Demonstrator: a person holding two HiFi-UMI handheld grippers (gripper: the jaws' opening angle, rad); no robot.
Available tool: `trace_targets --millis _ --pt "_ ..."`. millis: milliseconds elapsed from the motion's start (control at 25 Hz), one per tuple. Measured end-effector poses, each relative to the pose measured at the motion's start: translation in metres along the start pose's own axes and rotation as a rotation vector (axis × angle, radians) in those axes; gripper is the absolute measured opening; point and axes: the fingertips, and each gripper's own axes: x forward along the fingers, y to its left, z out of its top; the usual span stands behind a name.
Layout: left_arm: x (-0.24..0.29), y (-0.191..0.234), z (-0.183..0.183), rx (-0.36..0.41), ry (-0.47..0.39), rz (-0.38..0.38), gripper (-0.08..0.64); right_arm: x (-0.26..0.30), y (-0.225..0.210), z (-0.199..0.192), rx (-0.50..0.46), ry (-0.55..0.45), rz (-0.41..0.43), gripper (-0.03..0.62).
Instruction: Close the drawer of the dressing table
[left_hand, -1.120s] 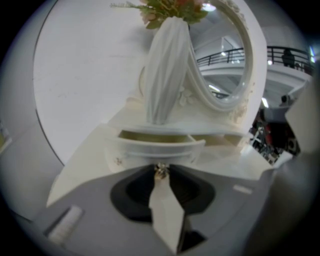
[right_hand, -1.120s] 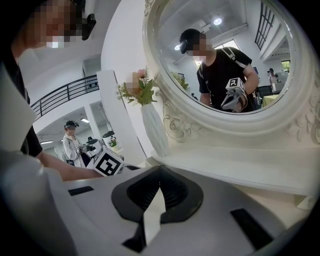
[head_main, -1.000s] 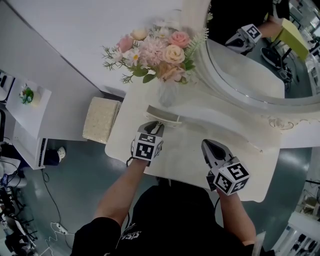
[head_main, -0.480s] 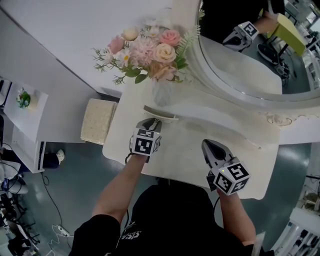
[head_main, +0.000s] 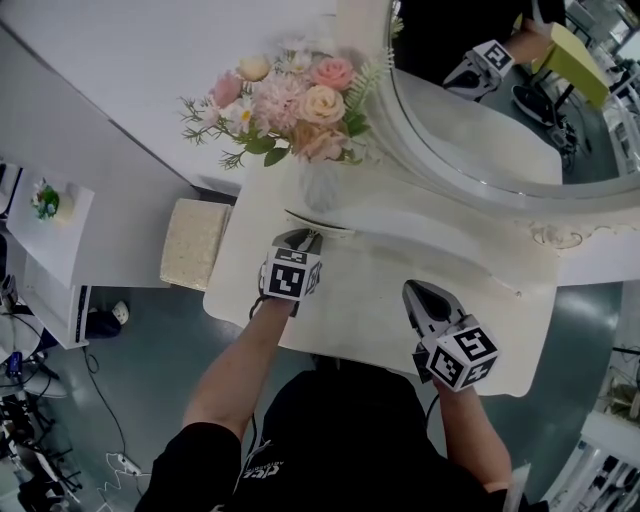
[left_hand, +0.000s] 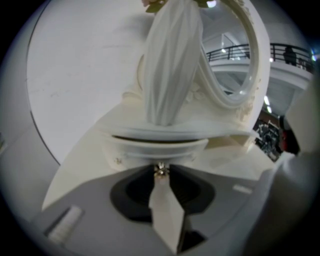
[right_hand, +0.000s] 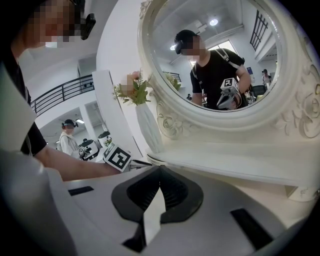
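The white dressing table (head_main: 370, 300) carries a shallow drawer (head_main: 322, 224) under its raised shelf, still standing out a little. In the left gripper view the drawer front (left_hand: 150, 148) fills the middle, with a thin dark gap above it. Its small gold knob (left_hand: 161, 170) sits right at the tips of my left gripper (left_hand: 161, 176), whose jaws are closed onto it. In the head view the left gripper (head_main: 302, 239) points at the drawer from the front. My right gripper (head_main: 412, 290) hovers over the tabletop to the right, shut and empty (right_hand: 159, 171).
A ribbed white vase (head_main: 320, 186) of pink flowers stands on the shelf just behind the drawer. A large oval mirror (head_main: 480, 130) rises at the back right. A beige cushioned stool (head_main: 195, 243) sits left of the table. People stand in the background (right_hand: 67, 140).
My left gripper has pushed forward toward the shelf, and the drawer front stands out less from the shelf than before. The right gripper has stayed in place.
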Motion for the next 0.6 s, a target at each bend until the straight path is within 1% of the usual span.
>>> trace_targets --millis 600 --pt "0.017 0.004 0.018 0.018 -0.015 0.006 0.100 -0.011 -0.016 -0.001 0.017 -0.002 -0.050 -0.005"
